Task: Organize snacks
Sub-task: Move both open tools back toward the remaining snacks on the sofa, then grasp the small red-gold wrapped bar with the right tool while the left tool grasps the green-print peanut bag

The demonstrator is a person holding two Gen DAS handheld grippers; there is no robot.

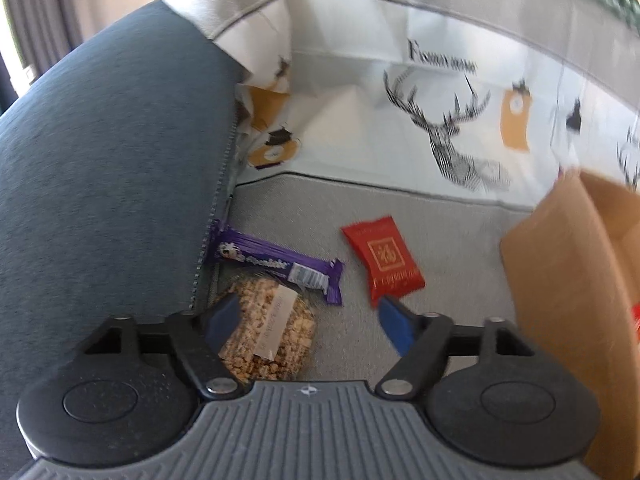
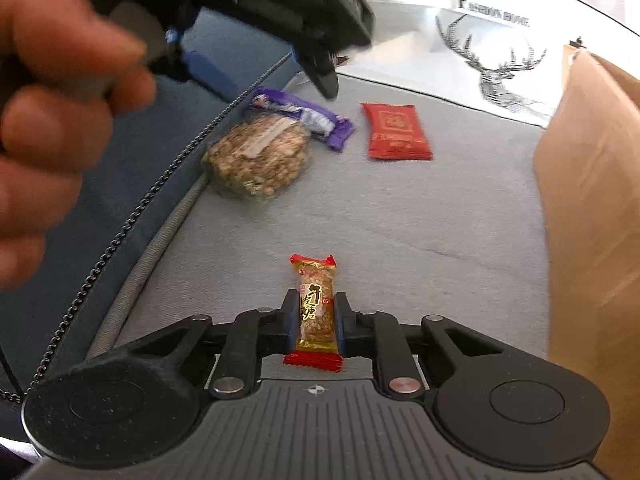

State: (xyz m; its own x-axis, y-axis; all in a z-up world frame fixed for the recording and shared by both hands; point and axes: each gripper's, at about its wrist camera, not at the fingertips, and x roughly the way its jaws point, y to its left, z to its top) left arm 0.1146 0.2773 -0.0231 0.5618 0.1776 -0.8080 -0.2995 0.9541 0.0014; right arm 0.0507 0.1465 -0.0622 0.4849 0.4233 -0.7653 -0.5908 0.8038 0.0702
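Angled downward, the right gripper (image 2: 317, 322) pinches a gold nougat candy (image 2: 316, 312), while the left gripper (image 1: 306, 326) tilts wide open, empty, over a clear-wrapped nut brittle (image 1: 272, 332).

Cardboard box (image 1: 568, 280) cut off at right; red packet (image 1: 384, 260) print (blurred) unreadable.

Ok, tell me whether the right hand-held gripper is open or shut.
Shut. The right hand-held gripper has both blue-padded fingers pressed against the sides of the small gold-and-red wrapped candy bar.
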